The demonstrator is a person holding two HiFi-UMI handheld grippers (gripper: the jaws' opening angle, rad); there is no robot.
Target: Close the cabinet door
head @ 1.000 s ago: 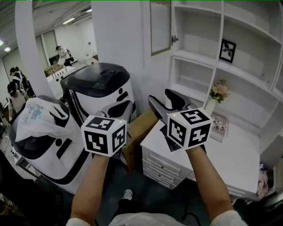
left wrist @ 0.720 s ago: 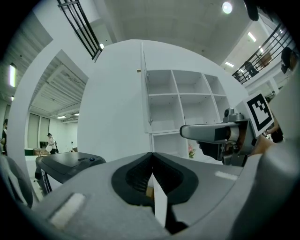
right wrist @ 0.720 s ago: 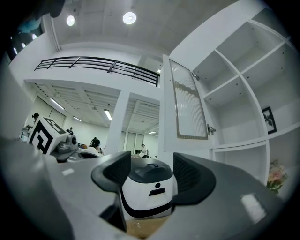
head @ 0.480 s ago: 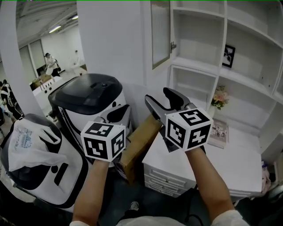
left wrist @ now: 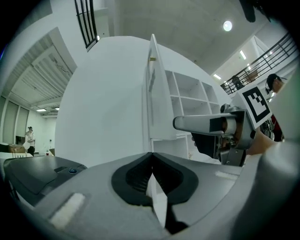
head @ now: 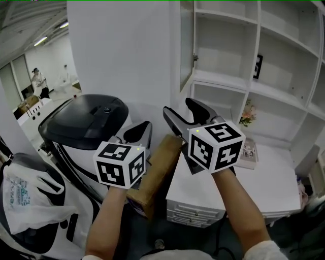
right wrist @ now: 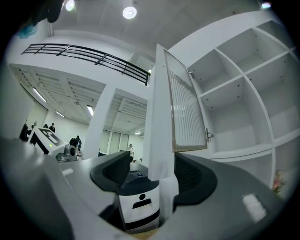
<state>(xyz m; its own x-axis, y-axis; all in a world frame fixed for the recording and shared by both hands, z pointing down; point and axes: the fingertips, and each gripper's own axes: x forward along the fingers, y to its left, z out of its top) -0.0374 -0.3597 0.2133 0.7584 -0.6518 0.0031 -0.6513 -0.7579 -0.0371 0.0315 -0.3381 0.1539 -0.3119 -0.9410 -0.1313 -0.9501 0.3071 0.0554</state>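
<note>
Cabinet door [head: 186, 45]: one, open; cardboard box [head: 158, 167]: one.

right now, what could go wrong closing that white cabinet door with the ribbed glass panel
The right gripper is opening its jaws with nothing between them; a spread jaw might snag the edge of the white ribbed-glass cabinet door rather than push it. A hard push could slam it and shake the pink flower vase below.

tongs [left wrist: 151, 154] together, cabinet door [left wrist: 154, 93] ajar

wall: white pillar [head: 122, 51] | furniture: white drawer desk [head: 274, 183] | light: round ceiling lamps [right wrist: 129, 12] | upper level: black railing [right wrist: 108, 63]
</note>
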